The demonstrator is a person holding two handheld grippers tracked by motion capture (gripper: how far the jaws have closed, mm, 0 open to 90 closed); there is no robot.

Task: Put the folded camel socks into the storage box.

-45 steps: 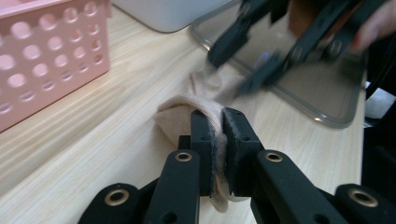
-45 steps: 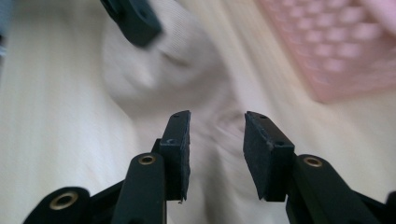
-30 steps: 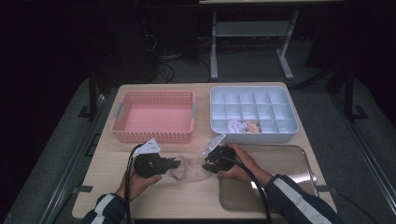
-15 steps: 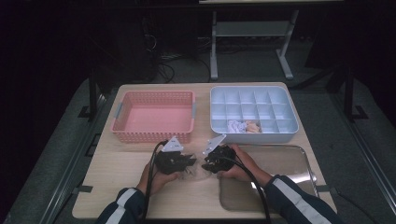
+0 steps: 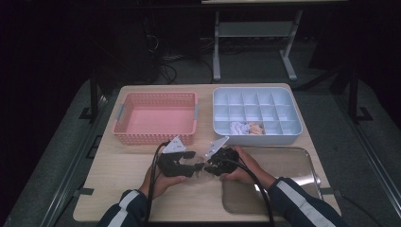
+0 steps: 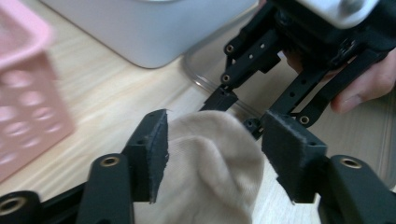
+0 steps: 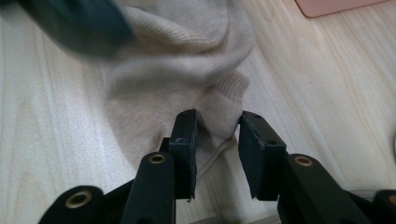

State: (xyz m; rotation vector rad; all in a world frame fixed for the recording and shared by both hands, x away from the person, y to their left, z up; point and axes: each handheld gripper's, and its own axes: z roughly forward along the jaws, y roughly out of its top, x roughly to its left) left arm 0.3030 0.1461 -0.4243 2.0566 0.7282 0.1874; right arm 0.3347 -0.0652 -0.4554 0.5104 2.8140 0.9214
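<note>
The counter (image 5: 132,189) is carrying, from largest to smallest, a steel tray (image 5: 293,165) at the person's near right, a pink basket (image 5: 156,118) at far left, a pale blue compartment box (image 5: 257,111) at far right with small folded items in one near cell, and a beige sock (image 6: 210,163) lying on bare wood between the two hands, just left of the tray.

The left tongs (image 6: 212,149) are standing apart around the bunched sock, their pads flanking the fabric without pressing it; their jaws have just been opening, with the sock between them. The right tongs (image 7: 217,144) are sitting partly apart over the sock's ribbed cuff edge (image 7: 224,100); fabric is lying in the gap, but no firm pinch is showing.

Handling judgement: the sock is looking light, soft and limp, neither fragile nor slippery. It will be draping and folding wherever it is unsupported, so a single-point hold will be letting it dangle. The ribbed cuff, being thicker, is offering the surest bite, with the toe as a second hold for stretching it flat.

Against the earlier frames, the left hand is sitting nearer the right, having travelled across the counter toward it. The right hand is occupying the same spot.
</note>
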